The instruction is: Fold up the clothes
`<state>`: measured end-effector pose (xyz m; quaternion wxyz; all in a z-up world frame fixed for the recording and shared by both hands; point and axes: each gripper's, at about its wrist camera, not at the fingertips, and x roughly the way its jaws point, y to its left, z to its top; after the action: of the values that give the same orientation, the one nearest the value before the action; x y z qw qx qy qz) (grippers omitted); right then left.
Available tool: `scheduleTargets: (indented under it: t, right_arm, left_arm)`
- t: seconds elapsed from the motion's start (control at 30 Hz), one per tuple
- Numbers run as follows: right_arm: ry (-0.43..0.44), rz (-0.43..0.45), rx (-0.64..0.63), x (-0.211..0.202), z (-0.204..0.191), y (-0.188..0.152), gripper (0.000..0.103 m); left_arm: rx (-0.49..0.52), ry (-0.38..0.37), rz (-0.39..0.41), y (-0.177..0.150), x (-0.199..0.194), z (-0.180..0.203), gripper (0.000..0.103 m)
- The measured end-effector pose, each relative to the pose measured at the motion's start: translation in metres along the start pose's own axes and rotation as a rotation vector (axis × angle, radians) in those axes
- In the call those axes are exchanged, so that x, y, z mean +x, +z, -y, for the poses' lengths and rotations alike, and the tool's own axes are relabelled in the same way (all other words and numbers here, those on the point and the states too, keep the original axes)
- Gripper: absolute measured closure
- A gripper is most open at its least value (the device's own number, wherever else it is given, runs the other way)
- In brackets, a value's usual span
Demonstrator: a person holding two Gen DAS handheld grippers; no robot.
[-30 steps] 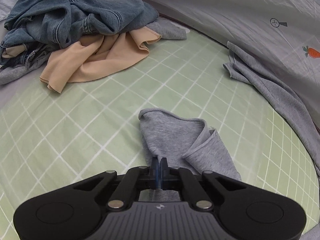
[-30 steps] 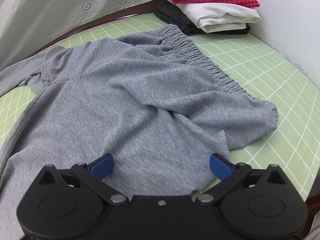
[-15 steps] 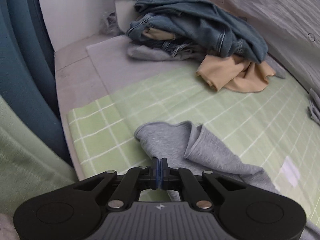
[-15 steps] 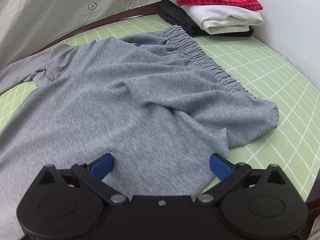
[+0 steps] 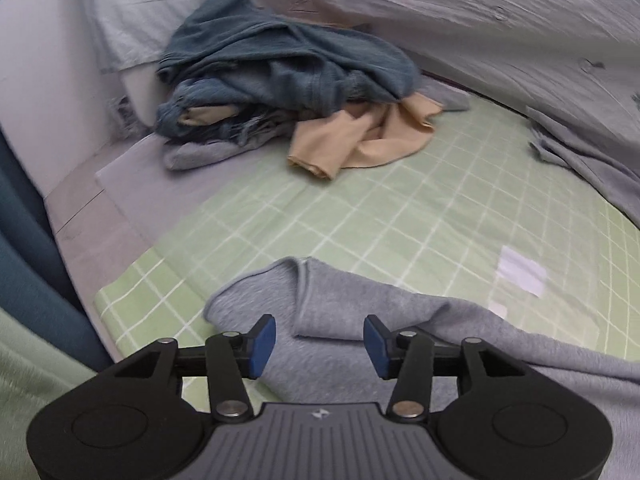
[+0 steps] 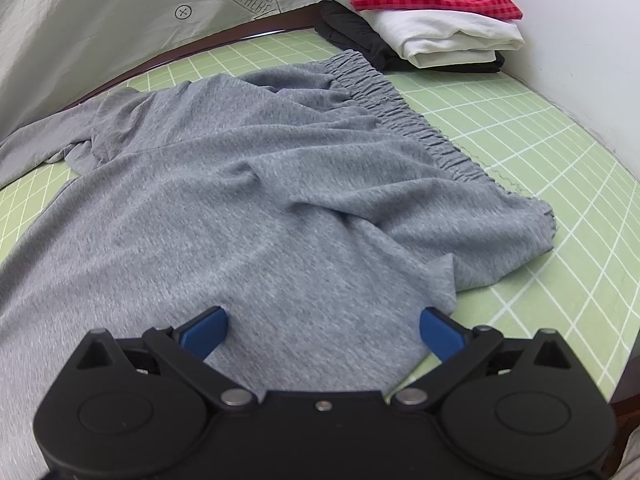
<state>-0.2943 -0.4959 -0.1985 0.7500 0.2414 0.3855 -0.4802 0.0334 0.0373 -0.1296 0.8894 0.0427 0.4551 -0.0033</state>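
Grey sweatpants [image 6: 256,200] lie spread on the green checked mat [image 6: 560,160], their elastic waistband [image 6: 400,108] toward the far right. In the left wrist view one grey pant leg end [image 5: 320,312] rests near the mat's left corner. My left gripper [image 5: 320,346] hovers just over that hem; its jaws are opening, the blue pads apart and not pressing the cloth. My right gripper [image 6: 322,330] stands wide open over the middle of the grey sweatpants, its pads off the cloth.
A heap of blue denim [image 5: 280,68] and a tan garment [image 5: 360,136] lies at the far left of the mat. Folded red check, white and black clothes [image 6: 424,12] are stacked at the far right corner. A grey sheet [image 6: 100,12] hangs behind.
My left gripper carried the pant leg end leftward toward the mat's corner, then its jaws came apart and let the cloth go. The right gripper has stayed where it was, open.
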Motion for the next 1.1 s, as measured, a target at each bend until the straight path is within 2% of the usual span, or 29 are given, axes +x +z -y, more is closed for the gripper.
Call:
scheduleTargets:
  t: [0.13,0.37,0.5,0.57,0.6,0.63,0.77,0.87,1.0,1.1]
  right_arm:
    - [-0.014,0.005,0.02,-0.001,-0.002,-0.002,0.0]
    - [-0.037,0.015,0.051,-0.004,-0.006,-0.006,0.0]
    - [-0.053,0.011,0.072,-0.005,-0.008,-0.007,0.0]
    - [-0.06,0.007,0.081,-0.006,-0.009,-0.008,0.0]
    - [-0.061,0.004,0.083,-0.006,-0.01,-0.007,0.0]
    - [-0.062,0.002,0.085,-0.005,-0.01,-0.007,0.0]
    - [-0.066,-0.01,0.09,-0.005,-0.01,-0.005,0.0]
    - [-0.072,-0.013,0.099,-0.004,-0.011,-0.005,0.0]
    - [-0.079,-0.018,0.107,-0.004,-0.012,-0.004,0.0]
    - [-0.083,-0.024,0.112,-0.004,-0.012,-0.004,0.0]
  left_arm:
    - [0.16,-0.031,-0.018,0.001,0.012,0.026,0.045]
    - [0.366,0.005,-0.035,0.001,0.035,0.044,0.044]
    - [0.301,-0.061,-0.003,0.016,0.034,0.025,0.044]
    - [0.24,-0.094,0.013,0.024,0.034,0.012,0.052]
    - [0.213,-0.105,0.014,0.028,0.036,0.006,0.063]
    - [0.187,-0.116,0.015,0.033,0.037,0.0,0.07]
    - [0.076,-0.149,0.022,0.042,0.04,-0.023,0.07]
    - [0.033,-0.177,0.009,0.044,0.051,-0.032,0.07]
    - [0.115,-0.191,-0.036,0.041,0.069,-0.024,0.068]
    - [0.222,-0.162,-0.076,0.037,0.079,-0.013,0.066]
